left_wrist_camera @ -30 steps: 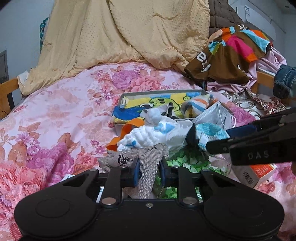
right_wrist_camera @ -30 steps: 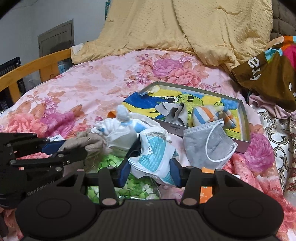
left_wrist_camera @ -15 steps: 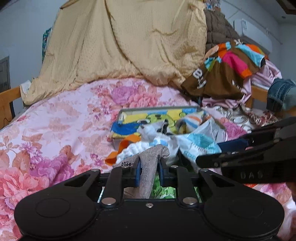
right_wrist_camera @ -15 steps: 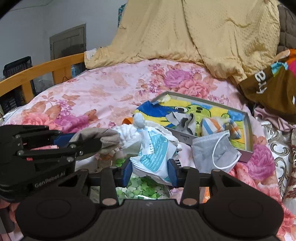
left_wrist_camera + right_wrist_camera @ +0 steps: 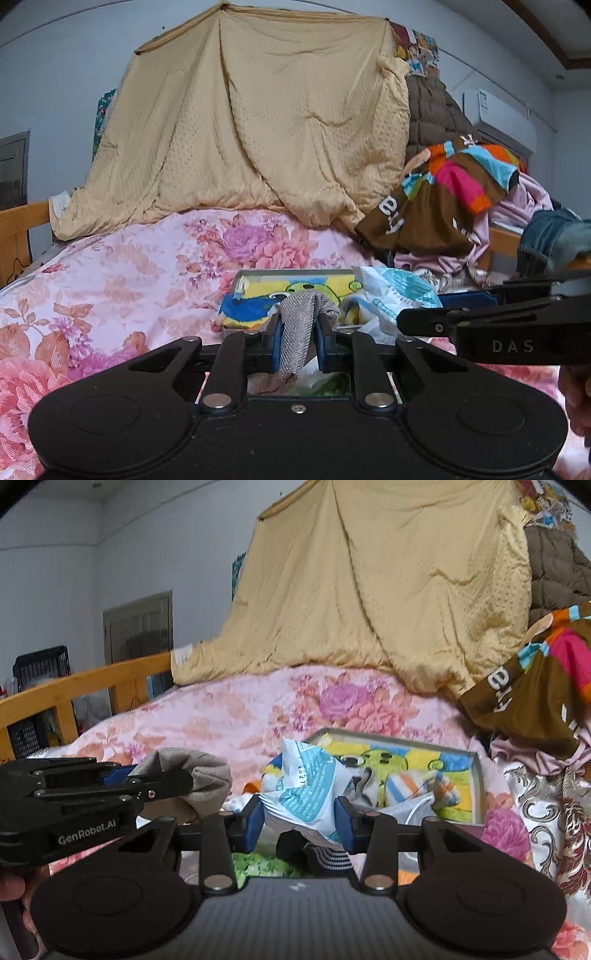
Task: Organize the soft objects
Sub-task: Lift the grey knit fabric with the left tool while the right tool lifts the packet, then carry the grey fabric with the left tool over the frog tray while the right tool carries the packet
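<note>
Two claws lift soft items above the floral bed, just short of the cartoon-printed tray [image 5: 476, 771] near its far right side. Left claw [image 5: 298, 341], jaws closing, pinches a grey knit sock [image 5: 301, 325] at its fold; the limp cloth droops below the pads and should be taken mid-length to stop it trailing. Right claw [image 5: 299, 821] clamps a crinkly white-and-teal packet [image 5: 306, 790], light, slippery, likely to slide unless gripped across its bulk. Striped fabric [image 5: 327, 860] under the packet is half hidden; the tray's contents are partly blocked.
</note>
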The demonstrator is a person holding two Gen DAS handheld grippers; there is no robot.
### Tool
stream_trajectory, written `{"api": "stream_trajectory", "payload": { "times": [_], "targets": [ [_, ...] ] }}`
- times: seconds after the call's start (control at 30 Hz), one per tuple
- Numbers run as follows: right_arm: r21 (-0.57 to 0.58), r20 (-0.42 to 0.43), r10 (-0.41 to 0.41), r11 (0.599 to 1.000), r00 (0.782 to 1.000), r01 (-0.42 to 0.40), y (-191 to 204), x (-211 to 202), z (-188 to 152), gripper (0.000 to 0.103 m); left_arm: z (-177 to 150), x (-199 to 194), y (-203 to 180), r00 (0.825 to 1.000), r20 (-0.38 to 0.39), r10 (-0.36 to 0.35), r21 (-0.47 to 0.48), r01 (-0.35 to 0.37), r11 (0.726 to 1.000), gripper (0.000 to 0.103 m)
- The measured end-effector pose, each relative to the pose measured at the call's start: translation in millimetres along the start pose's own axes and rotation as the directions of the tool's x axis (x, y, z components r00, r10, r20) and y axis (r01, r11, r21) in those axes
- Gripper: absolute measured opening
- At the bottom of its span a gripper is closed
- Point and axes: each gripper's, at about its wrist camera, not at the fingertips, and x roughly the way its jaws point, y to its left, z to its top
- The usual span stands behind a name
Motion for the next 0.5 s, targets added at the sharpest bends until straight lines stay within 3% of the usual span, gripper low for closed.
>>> {"api": "stream_trajectory", "payload": {
  "times": [0.23,0.5],
  "targets": [
    [0.027,0.032,-0.004,1.000,0.999,0.003,-11,3,1,0.045,-1,3,2,1.000,-0.007,0.005,-0.003,-0.005,1.000,0.014],
    [0.053,0.065,-0.013,0.999,0.998,0.009,-28,25,7,0.045,36,8,14,0.998,0.069,0.010,-0.052,-0.006,0.999,0.014]
  ]
}}
